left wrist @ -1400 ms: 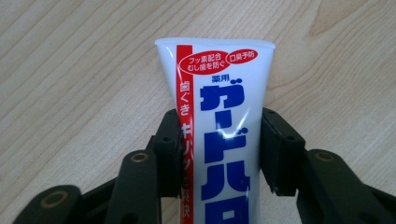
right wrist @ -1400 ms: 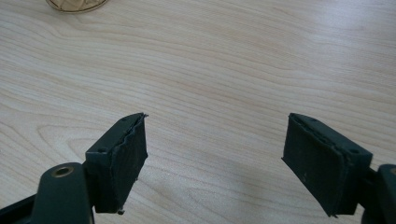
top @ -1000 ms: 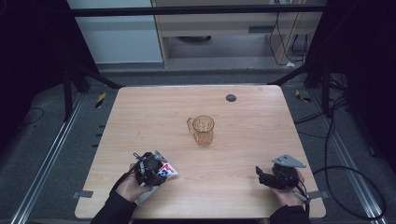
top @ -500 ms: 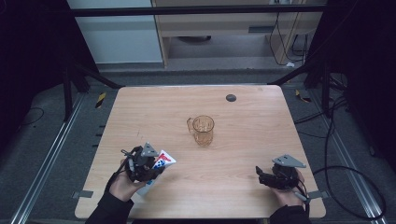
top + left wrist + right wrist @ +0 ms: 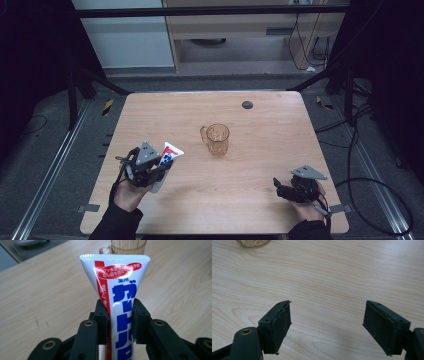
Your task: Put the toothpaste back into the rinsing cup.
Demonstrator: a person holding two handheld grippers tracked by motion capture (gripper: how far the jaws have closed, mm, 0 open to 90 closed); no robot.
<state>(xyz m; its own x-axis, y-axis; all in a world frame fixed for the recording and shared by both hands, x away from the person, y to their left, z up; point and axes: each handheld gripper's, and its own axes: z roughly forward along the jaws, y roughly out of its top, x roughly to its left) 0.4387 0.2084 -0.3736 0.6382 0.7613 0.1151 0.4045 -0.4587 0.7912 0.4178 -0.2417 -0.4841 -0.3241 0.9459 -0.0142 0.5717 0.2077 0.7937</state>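
A white toothpaste tube (image 5: 120,285) with a red stripe and blue lettering is clamped between the jaws of my left gripper (image 5: 120,322), flat crimped end pointing away. In the high view the left gripper (image 5: 159,169) holds the toothpaste tube (image 5: 169,153) just above the table's front left part, tilted up and to the right. An amber glass mug (image 5: 218,138) stands near the table's middle; in the left gripper view the mug (image 5: 128,245) sits beyond the tube. My right gripper (image 5: 327,326) stands open over bare wood, and in the high view this right gripper (image 5: 281,189) is at the front right.
The light wooden table (image 5: 270,135) carries a small dark round disc (image 5: 247,104) near its far edge. A metal frame and trailing cables (image 5: 370,165) lie to the table's right. Pale cabinets (image 5: 240,30) stand behind the table.
My left gripper has lifted and swung left, then slightly forward, with the toothpaste tube in it; the tube now points up and right. The right gripper has stayed put.
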